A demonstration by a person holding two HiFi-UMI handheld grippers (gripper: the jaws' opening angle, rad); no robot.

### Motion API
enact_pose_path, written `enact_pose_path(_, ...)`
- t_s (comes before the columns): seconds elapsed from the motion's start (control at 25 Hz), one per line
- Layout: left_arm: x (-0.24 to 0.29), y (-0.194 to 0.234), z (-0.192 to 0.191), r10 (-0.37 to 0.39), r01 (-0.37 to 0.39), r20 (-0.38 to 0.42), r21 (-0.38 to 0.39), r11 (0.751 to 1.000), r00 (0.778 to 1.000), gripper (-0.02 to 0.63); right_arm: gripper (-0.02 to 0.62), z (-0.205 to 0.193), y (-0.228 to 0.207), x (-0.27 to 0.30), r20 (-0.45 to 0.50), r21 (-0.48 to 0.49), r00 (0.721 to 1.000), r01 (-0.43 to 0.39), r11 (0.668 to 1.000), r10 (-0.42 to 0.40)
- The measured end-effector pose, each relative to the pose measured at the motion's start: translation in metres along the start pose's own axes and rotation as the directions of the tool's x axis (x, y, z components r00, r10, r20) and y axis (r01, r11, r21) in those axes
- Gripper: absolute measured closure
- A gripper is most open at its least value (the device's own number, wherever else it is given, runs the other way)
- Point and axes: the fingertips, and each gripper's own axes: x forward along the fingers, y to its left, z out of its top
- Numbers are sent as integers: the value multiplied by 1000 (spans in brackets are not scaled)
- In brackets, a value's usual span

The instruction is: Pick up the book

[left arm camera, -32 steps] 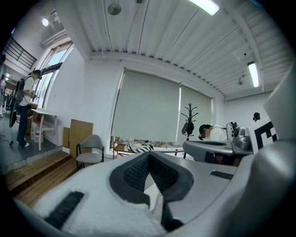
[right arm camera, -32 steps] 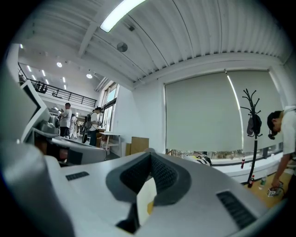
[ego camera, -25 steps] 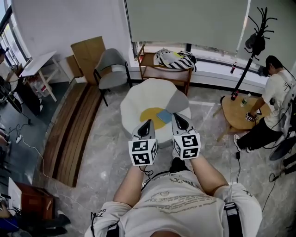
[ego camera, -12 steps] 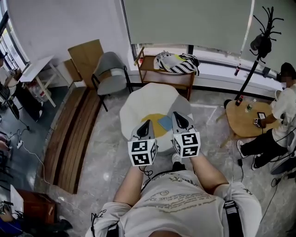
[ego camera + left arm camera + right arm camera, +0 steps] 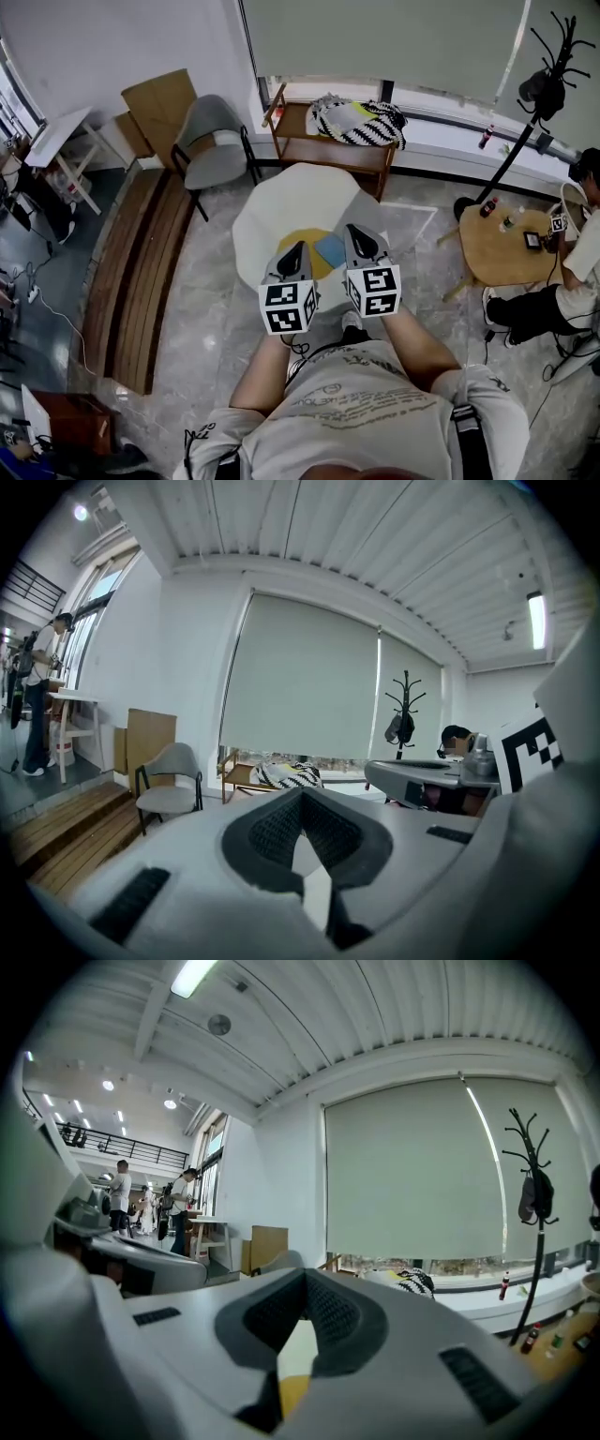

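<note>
A light blue book [image 5: 330, 248] lies on a white low table [image 5: 291, 202], beside a yellow round patch [image 5: 307, 244] on its top. In the head view my left gripper [image 5: 297, 248] and right gripper [image 5: 357, 231] are held side by side above the table's near edge, the book showing between them. Both point forward, almost level, above the table. The left gripper [image 5: 302, 793] has its jaws together with nothing in them. The right gripper [image 5: 305, 1272] is likewise shut and empty. Neither gripper view shows the book.
A grey chair [image 5: 211, 141] stands behind the table at left, and a wooden rack [image 5: 328, 148] with a striped bag [image 5: 358, 122] behind it. A round wooden side table [image 5: 502, 248], a seated person [image 5: 553, 291] and a coat stand [image 5: 525, 122] are at right. Wooden boards [image 5: 141, 262] lie left.
Both grippers have moved forward together and a little down toward the white table, which now sits nearer in the head view. The jaws stayed shut. The seated person has slid toward the right edge.
</note>
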Motion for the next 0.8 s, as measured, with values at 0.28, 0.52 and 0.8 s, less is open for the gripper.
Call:
enact_pose_path(0.28, 51, -11, 5, -24, 24, -28, -18, 1000, 999, 589, 569, 2, -37, 32, -18, 4, 1000, 6, 1000, -6)
enact_pose_path(0.52, 92, -22, 1, -19, 18, -71, -13, 1000, 997, 589, 569, -9, -71, 53, -39, 45, 999, 2, 999, 0)
enact_pose_path(0.8, 146, -24, 15, 8, -6, -99, 11, 1000, 995, 589, 569, -13, -112, 96, -58, 79, 998, -17, 997, 22)
